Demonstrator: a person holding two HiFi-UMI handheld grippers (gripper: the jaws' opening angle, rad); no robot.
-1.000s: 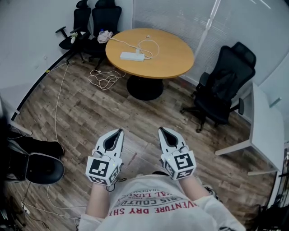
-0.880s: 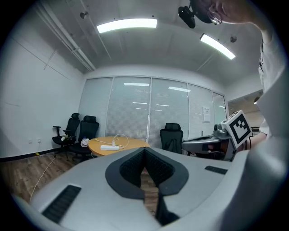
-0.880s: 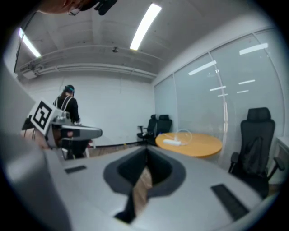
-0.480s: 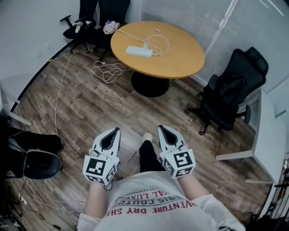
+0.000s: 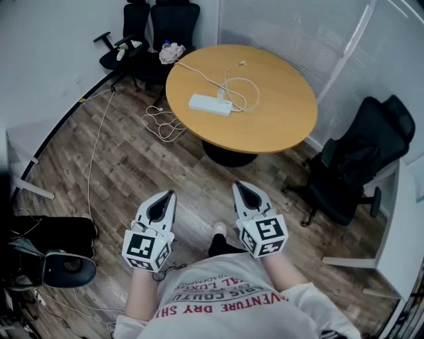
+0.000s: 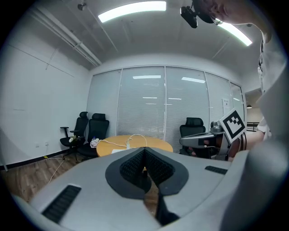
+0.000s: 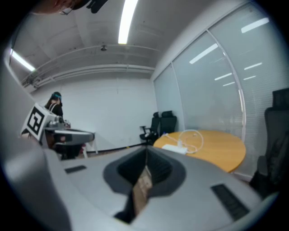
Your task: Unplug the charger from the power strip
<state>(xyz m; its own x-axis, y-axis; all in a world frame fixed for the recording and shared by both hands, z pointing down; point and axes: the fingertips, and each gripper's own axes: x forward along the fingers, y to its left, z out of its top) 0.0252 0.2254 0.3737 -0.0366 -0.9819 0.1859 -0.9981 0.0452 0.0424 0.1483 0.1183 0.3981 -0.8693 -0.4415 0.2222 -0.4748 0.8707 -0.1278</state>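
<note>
The power strip point(image 5: 210, 104), with the charger point(image 5: 221, 98) plugged in, lies on the round table point(image 5: 285, 116), well apart from both grippers. Left gripper point(image 5: 169, 194) and right gripper point(image 5: 240, 189): jaws pressed together, empty. An office chair point(image 5: 361, 165) stands beside the table.

Worktop point(image 5: 278, 126): round, wood-coloured top on a black pedestal base, across the room.
Wall chairs point(image 5: 173, 20): two black office chairs side by side behind the worktop; a pale bundle point(image 5: 173, 51) lies on one seat.
Right chair point(image 5: 361, 162): black office chair just right of the worktop, near a white desk point(image 5: 404, 232).
Floor point(image 5: 132, 175): wood-look planks; a thin white cable point(image 5: 91, 172) trails along the left.
Lower left: another black chair point(image 5: 63, 268).
Far wall: closed pale blinds point(image 5: 291, 26).
</note>
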